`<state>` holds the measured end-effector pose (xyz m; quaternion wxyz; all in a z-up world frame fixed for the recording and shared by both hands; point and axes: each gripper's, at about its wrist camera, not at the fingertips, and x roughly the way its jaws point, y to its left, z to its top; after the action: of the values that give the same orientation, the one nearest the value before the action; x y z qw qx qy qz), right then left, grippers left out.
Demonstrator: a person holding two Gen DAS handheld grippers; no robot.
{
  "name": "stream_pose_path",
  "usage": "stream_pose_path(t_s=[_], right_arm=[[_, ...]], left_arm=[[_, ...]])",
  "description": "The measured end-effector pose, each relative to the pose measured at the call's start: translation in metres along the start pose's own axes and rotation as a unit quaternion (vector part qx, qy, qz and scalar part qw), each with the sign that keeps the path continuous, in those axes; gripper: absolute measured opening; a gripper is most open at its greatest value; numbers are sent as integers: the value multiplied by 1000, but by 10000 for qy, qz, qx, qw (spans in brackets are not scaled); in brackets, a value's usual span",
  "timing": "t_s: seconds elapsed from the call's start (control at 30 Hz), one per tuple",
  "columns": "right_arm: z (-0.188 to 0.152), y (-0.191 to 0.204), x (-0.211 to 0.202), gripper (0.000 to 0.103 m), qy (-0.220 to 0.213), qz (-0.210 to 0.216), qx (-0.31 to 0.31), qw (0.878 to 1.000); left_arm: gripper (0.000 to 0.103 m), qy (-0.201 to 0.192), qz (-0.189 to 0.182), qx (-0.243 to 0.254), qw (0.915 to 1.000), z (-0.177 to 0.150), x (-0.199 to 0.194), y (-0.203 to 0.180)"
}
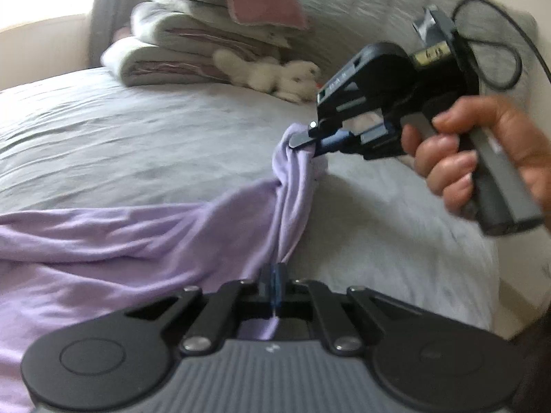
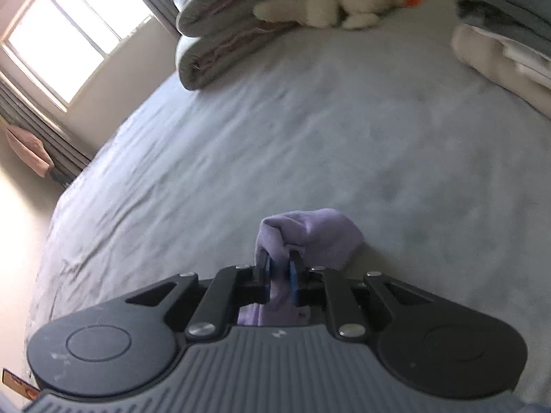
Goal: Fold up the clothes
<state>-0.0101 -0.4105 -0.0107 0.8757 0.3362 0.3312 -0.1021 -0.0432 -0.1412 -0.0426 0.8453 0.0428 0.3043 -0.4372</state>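
Lilac garment [image 1: 103, 241] lies rumpled on the bed [image 1: 120, 137], spreading toward 8 o'clock in the left wrist view, with one twisted strand stretched between both tools. Left gripper [image 1: 273, 280] has its fingers pressed together on the near end of that strand, cloth showing between and behind the pads. Right gripper [image 1: 304, 141], at 1 o'clock from the left one, is held by a hand [image 1: 482, 158] and pinches the bunched far end. In the right wrist view its fingers [image 2: 263, 272] stand slightly apart, filled by a wad of cloth that bulges past the tips. At 12 o'clock, well apart, a plush toy [image 2: 344, 0] lies beside stacked bedding [image 2: 220, 34].
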Motion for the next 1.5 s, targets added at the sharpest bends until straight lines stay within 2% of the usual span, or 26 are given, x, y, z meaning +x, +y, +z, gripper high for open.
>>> stream_pose_path(t_s=[0.17,0.23,0.3,0.43,0.67,0.83,0.9,0.97,1.17,1.37,1.5], right_arm=[[3,19,10,17,-100,338,-293,9990],[5,18,11,20,-97,400,-218,9989],[8,15,10,29,-129,380,-85,9992],[10,3,-3,33,8,493,295,9983],[-19,0,-5,33,1060,1191,707,9847],[-31,9,12,33,1421,1536,956,9732],[-39,7,20,33,1612,1637,1234,9654],[-43,9,27,33,1640,1654,1379,9627],[-33,10,31,33,1120,1612,1584,9677],[-24,-5,43,33,724,1751,2183,9573],[-19,-14,47,33,500,1913,2565,9461]], left_arm=[[0,-24,278,-561,9980,4,-4,26],[0,-14,301,-740,9968,5,-4,32],[0,-78,263,-824,9962,5,-9,33],[0,-257,198,-860,9958,7,-19,29],[0,-596,-30,-1087,9923,11,-35,29],[0,-712,-299,-1107,9908,12,-44,23],[0,-770,-398,-1027,9909,12,-48,19],[0,-796,-507,-946,9910,11,-52,16],[0,-715,-721,-751,9920,4,-56,8],[0,-632,-815,-600,9929,-3,-59,2],[0,-587,-834,-540,9933,-7,-60,0]])
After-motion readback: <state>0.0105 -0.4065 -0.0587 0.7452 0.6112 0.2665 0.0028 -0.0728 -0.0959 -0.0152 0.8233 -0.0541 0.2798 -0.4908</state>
